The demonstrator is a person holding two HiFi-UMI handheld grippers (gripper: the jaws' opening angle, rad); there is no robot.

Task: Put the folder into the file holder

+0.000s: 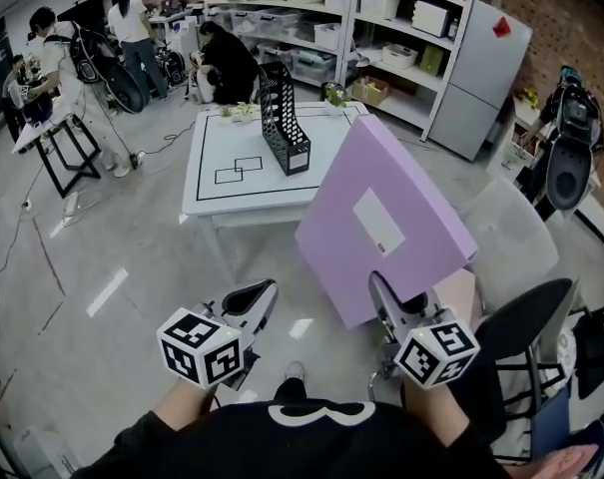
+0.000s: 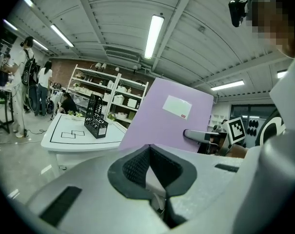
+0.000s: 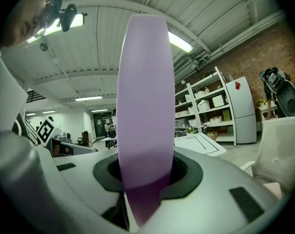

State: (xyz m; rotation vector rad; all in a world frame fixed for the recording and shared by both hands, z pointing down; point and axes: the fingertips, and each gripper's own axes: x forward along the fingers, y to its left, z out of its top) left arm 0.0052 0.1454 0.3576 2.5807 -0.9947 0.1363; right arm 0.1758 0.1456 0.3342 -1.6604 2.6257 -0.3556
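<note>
My right gripper [image 1: 386, 302] is shut on the lower corner of a large purple folder [image 1: 381, 218] with a white label, held tilted in the air in front of me. In the right gripper view the folder [image 3: 145, 106] stands edge-on between the jaws of that gripper [image 3: 146, 179]. A black mesh file holder [image 1: 285, 118] stands upright on the white table [image 1: 212, 193] further ahead, well apart from the folder. My left gripper [image 1: 247, 302] hangs to the folder's left, shut and empty [image 2: 149, 150]. From it I see the folder [image 2: 167, 126] and the file holder [image 2: 95, 117].
A white chair [image 1: 511, 238] and a black chair [image 1: 526, 317] stand close on my right. Shelving [image 1: 381, 38] and a grey cabinet [image 1: 486, 68] line the back. Several people [image 1: 132, 28] are at the far left by a folding table [image 1: 52, 133]. Small plants sit at the table's far edge.
</note>
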